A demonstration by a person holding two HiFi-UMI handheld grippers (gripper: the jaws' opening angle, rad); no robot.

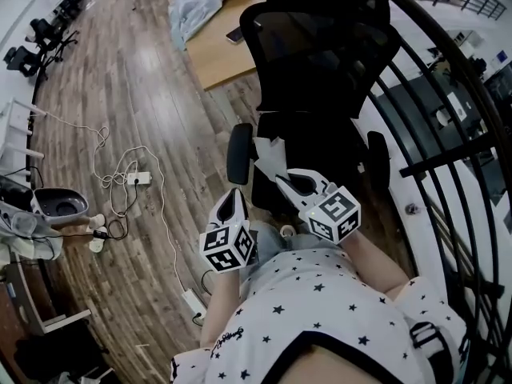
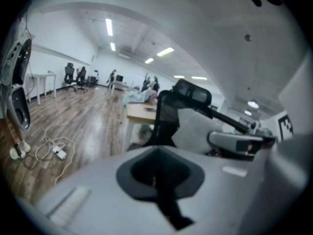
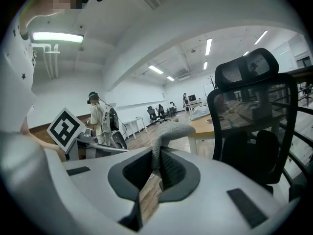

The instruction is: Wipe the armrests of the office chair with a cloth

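Head view: we hold the right gripper point(image 1: 282, 181) clenched on the cloth point(image 1: 266, 155), which drapes just ahead of its tips, ready, we judge, for the armrest point(image 1: 239, 152) of the office chair point(image 1: 320, 54) | left gripper point(image 1: 234, 197) closed on nothing, beside the right, kept clear.

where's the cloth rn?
The cloth is pinched between the fingers of the right gripper, centre of the head view, just beside the chair armrest on that view's left.

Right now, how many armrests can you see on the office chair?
2. One armrest is on the chair's side toward the wooden floor; the other armrest is toward the black railing. No more seem hidden.
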